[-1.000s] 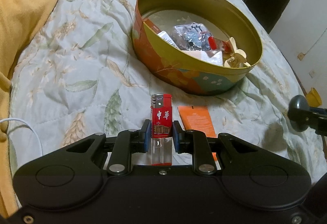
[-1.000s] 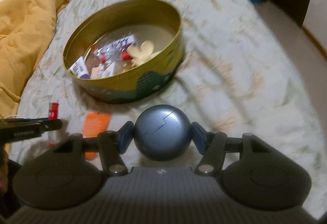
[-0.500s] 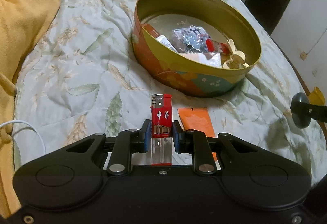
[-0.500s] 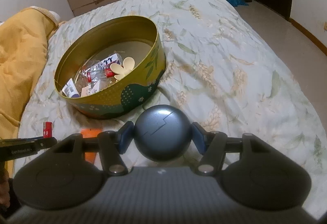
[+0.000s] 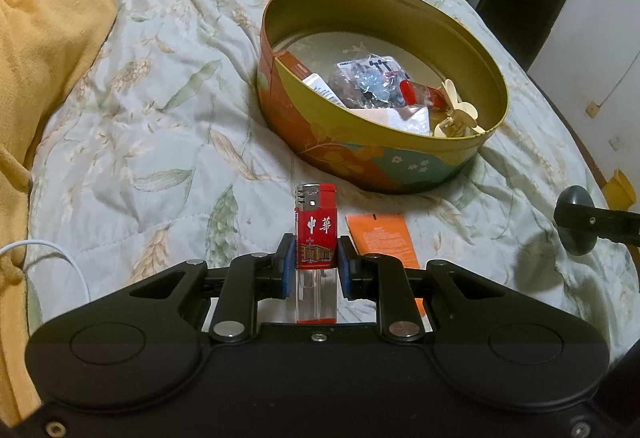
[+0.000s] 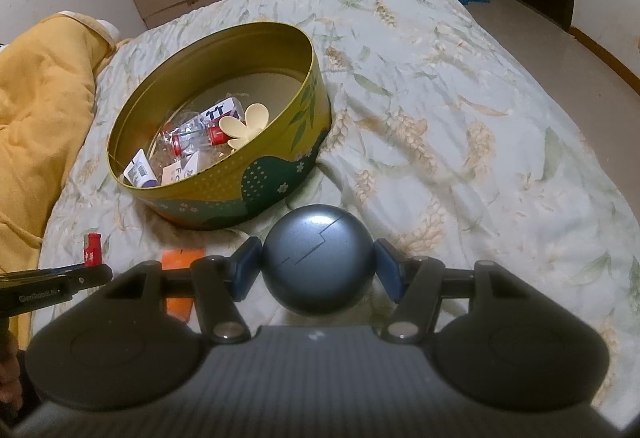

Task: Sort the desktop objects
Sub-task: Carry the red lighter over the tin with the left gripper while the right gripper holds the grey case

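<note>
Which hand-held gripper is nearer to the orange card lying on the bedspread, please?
Left. The left hand-held gripper, clamping the lighter, hangs right beside the orange card. The right hand-held gripper, holding the blue-grey ball, sits further off to the card's right.

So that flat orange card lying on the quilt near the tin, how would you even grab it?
Probably by its free far edge. The orange card lies flat on the soft quilt, so pads could press down into the bedding, come in low from the tin side, and pinch that short edge across its thickness.
</note>
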